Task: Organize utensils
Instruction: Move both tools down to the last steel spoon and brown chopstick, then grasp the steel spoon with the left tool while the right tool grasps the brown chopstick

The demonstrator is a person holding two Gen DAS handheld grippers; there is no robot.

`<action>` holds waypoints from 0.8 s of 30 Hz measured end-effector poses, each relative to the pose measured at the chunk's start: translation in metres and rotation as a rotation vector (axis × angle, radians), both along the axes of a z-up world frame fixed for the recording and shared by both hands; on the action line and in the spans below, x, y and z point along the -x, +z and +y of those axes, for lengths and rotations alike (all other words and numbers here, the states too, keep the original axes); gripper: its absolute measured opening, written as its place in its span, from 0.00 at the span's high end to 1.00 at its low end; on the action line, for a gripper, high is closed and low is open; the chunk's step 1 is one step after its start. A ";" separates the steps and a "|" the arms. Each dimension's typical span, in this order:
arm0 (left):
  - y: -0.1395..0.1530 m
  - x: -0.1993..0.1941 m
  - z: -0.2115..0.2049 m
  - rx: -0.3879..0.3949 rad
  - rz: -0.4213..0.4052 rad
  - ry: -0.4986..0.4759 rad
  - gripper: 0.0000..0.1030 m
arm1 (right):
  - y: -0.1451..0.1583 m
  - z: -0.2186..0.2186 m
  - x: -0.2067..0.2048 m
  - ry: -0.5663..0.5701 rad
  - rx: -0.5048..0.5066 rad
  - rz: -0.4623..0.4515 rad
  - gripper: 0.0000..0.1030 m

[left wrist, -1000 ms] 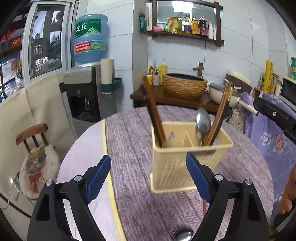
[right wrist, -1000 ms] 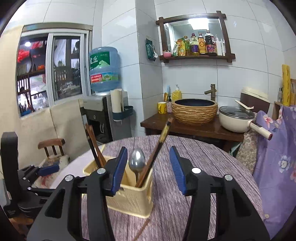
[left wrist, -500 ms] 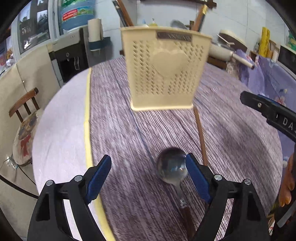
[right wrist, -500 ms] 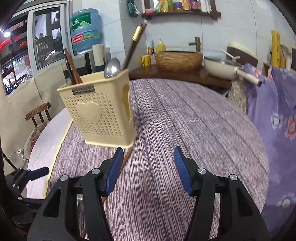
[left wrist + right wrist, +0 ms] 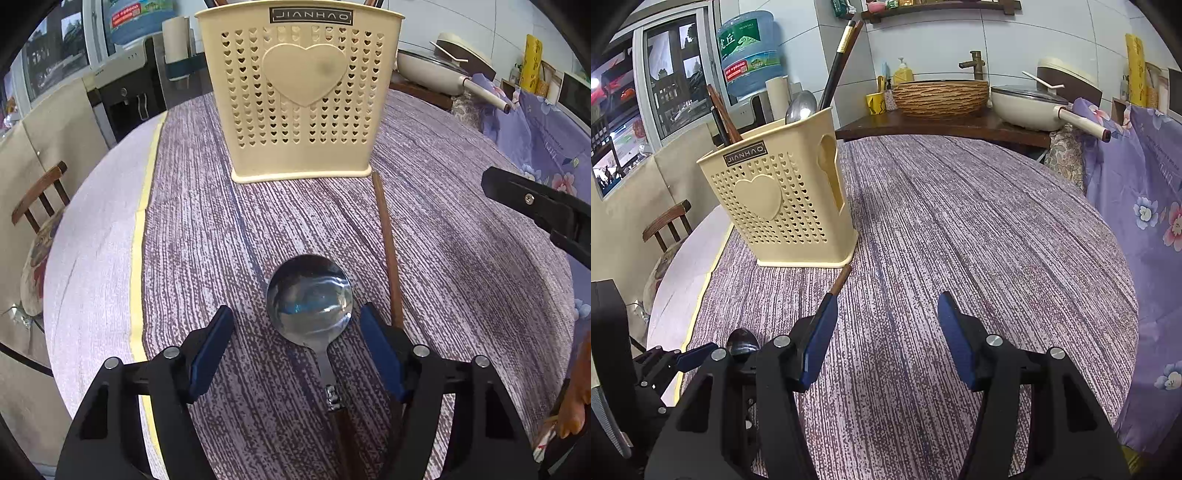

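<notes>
L claw [image 5: 297, 334] closing, spoon [image 5: 309, 295] bowl btwn pads, untouched; R claw [image 5: 884, 332] wide, empty.

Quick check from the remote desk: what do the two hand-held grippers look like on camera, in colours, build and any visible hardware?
Both match: the left hand-held gripper and right hand-held gripper have matte black angular plastic arms with triangular cut-outs, silver screw heads at the pivots, and flat blue pads lining the inner faces of the fingers. No cables, markings or sleeves are visible.
</notes>
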State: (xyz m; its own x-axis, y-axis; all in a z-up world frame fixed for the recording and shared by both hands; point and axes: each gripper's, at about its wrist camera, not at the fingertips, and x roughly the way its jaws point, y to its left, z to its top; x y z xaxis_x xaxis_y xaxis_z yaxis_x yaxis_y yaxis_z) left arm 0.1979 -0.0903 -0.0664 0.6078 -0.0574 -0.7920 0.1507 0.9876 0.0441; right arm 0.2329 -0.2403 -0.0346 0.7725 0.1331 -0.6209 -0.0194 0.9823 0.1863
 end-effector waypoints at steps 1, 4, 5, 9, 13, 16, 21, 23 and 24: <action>0.000 -0.001 0.000 0.004 -0.003 0.006 0.35 | 0.000 0.000 0.000 0.000 0.000 0.002 0.45; 0.002 -0.004 0.000 0.007 -0.006 0.017 0.45 | -0.002 0.001 -0.002 -0.001 0.006 0.013 0.44; 0.002 -0.005 0.000 0.006 -0.009 0.021 0.51 | -0.003 0.001 -0.003 -0.001 0.006 0.019 0.44; 0.003 -0.004 0.002 0.010 -0.013 0.012 0.54 | -0.010 0.007 -0.011 0.018 -0.009 0.061 0.45; 0.003 -0.004 0.007 0.009 -0.011 -0.003 0.54 | -0.017 0.021 -0.024 0.060 -0.019 0.113 0.45; 0.004 -0.006 0.016 0.006 -0.007 -0.005 0.54 | -0.023 0.034 -0.034 0.094 -0.033 0.151 0.48; 0.005 -0.013 0.036 0.009 -0.004 0.017 0.54 | -0.032 0.058 -0.053 0.108 -0.013 0.200 0.59; 0.004 -0.015 0.039 0.003 -0.007 0.020 0.54 | -0.038 0.065 -0.059 0.099 0.001 0.215 0.63; 0.004 -0.015 0.041 0.002 -0.009 0.020 0.54 | -0.040 0.066 -0.061 0.092 0.007 0.220 0.63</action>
State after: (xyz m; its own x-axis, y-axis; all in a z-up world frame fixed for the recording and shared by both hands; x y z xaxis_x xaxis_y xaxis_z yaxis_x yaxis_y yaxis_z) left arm 0.2133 -0.0491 -0.0622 0.6163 -0.0467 -0.7861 0.1302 0.9906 0.0432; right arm 0.2942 -0.1738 -0.0742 0.6031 0.1921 -0.7742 -0.0690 0.9795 0.1893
